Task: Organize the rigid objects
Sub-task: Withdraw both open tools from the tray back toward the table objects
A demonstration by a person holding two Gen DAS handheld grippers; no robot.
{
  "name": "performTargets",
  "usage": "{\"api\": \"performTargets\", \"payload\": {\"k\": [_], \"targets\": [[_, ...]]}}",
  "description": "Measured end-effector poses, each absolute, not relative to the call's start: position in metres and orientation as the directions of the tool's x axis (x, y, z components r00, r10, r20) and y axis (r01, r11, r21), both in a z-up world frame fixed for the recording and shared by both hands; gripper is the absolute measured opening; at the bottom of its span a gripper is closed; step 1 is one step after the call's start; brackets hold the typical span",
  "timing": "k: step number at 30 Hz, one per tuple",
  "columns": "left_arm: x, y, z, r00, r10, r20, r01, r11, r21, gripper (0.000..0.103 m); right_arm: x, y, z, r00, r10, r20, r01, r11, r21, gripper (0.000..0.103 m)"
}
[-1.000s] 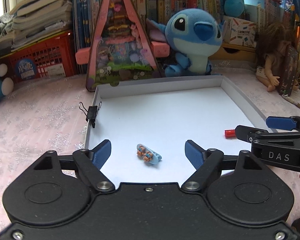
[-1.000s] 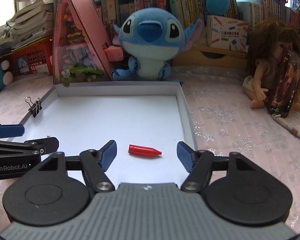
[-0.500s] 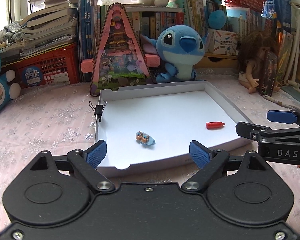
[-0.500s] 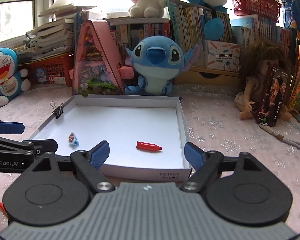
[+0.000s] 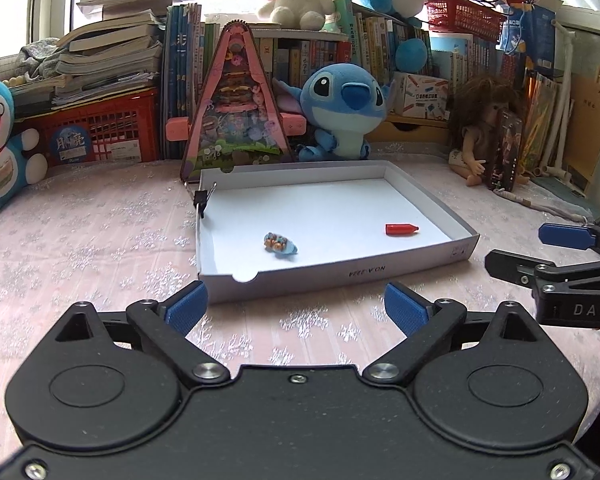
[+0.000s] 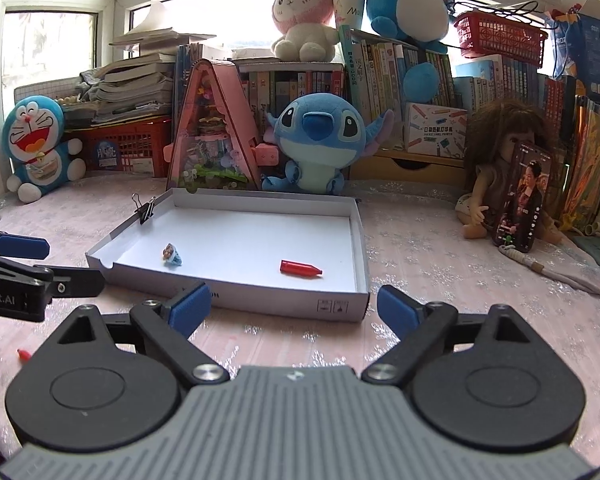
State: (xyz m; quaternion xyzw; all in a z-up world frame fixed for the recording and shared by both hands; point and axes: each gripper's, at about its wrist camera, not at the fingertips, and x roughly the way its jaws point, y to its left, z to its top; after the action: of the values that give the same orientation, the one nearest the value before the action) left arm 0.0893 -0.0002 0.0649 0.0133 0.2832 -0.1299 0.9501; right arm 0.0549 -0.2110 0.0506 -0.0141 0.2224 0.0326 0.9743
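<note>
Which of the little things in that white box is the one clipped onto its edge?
The black metal binder clip, gripping the left wall of the shallow white cardboard box. The red crayon-shaped piece and small blue multicoloured charm lie loose on its floor.

Crayon (image 5: 401,229) and charm (image 5: 280,243) in tray (image 5: 340,276), clip (image 5: 201,198) on rim

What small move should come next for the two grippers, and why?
Probably swing the left gripper toward the small red piece lying on the tablecloth outside the white box. Both sets of jaws are opening with nothing between them, and the red crayon and little blue toy already lie inside.
</note>
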Motion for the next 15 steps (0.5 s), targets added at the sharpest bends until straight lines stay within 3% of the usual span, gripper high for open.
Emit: {"api": "performTargets", "payload": {"k": [15], "targets": [[0.043, 0.025, 0.033, 0.826, -0.156, -0.541, 0.187, 0.982, 0.001, 0.095, 0.015, -0.226, 0.018, 0.898, -0.002, -0.441, -0.003, 1.0, -0.01, 0.097]]}}
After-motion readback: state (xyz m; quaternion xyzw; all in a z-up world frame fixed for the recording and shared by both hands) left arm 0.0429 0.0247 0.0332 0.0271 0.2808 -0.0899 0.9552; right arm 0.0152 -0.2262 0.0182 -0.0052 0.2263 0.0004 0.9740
